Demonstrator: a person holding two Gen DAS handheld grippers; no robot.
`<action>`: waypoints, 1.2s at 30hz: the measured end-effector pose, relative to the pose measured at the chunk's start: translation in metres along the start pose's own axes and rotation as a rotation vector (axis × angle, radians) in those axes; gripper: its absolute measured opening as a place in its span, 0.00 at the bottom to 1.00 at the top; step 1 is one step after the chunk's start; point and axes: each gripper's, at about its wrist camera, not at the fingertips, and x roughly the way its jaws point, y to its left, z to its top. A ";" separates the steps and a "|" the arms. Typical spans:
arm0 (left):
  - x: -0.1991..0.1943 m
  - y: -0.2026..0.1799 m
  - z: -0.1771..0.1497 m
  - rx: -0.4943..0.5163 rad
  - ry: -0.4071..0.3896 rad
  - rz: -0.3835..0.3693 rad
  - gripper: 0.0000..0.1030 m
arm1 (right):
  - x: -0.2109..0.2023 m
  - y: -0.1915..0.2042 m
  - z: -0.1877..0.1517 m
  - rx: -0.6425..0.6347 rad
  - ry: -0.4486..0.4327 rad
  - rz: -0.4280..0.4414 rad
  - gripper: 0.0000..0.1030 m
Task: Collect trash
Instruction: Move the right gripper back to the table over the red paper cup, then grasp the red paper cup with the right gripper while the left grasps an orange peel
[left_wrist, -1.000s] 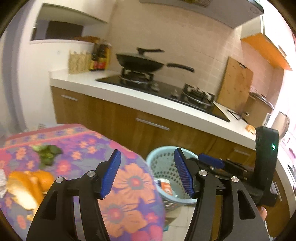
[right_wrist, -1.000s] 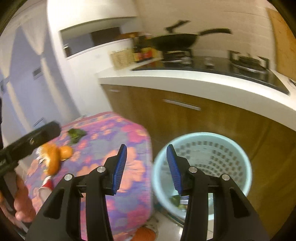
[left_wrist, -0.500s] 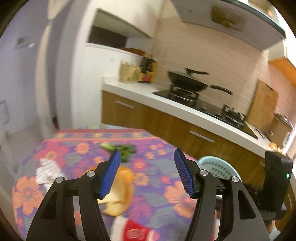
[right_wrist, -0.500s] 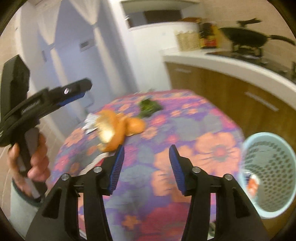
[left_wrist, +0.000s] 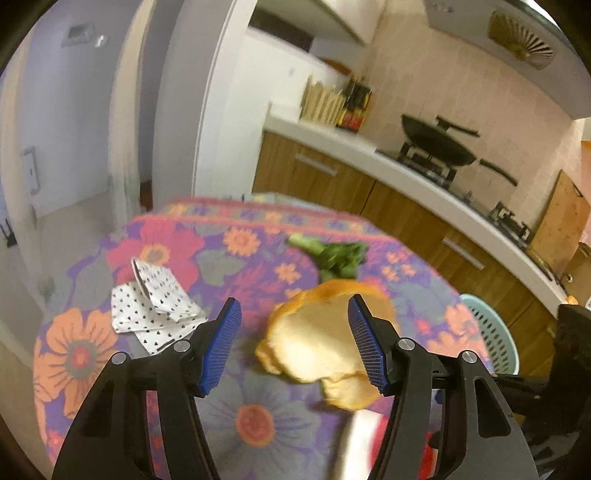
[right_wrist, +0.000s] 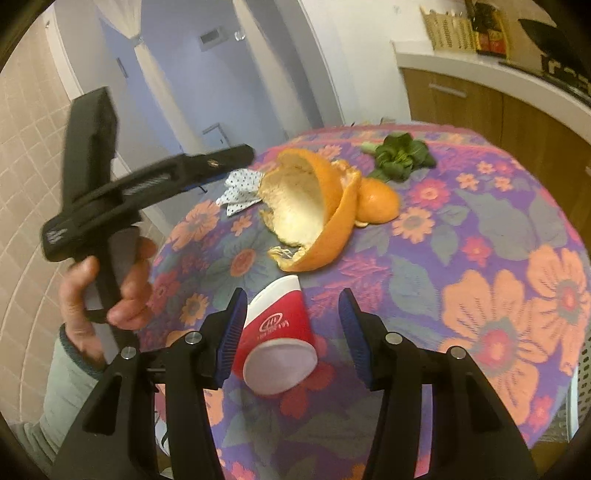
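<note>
A round table with a flowered cloth (right_wrist: 491, 236) carries the trash. A red and white paper cup (right_wrist: 277, 354) lies on its side between the jaws of my right gripper (right_wrist: 291, 319). That gripper is open, with a gap at the right pad. Behind the cup lie a big orange peel (right_wrist: 314, 206), a dotted paper scrap (right_wrist: 240, 188) and a green vegetable piece (right_wrist: 399, 155). My left gripper (left_wrist: 293, 343) is open and empty above the orange peel (left_wrist: 317, 332). The paper scrap (left_wrist: 155, 302) lies to its left.
A light blue mesh basket (left_wrist: 491, 332) stands on the floor right of the table, below the wooden counter (left_wrist: 406, 192) with a wok (left_wrist: 436, 144) on the stove. A hand (right_wrist: 110, 291) holds the left gripper's handle over the table's left edge.
Both views have swung from the basket and counter over to the table. The red cup now lies between the right jaws, which stand a little wider. The left gripper has come over the peel.
</note>
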 end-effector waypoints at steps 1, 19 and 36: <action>0.008 0.002 0.000 0.004 0.019 -0.005 0.57 | 0.005 -0.001 0.001 0.007 0.016 0.006 0.47; 0.050 0.001 -0.011 0.102 0.120 -0.059 0.08 | 0.055 -0.006 0.008 0.013 0.126 -0.027 0.47; -0.022 0.013 -0.004 -0.011 -0.085 -0.158 0.03 | 0.063 0.038 -0.009 -0.127 0.137 -0.059 0.46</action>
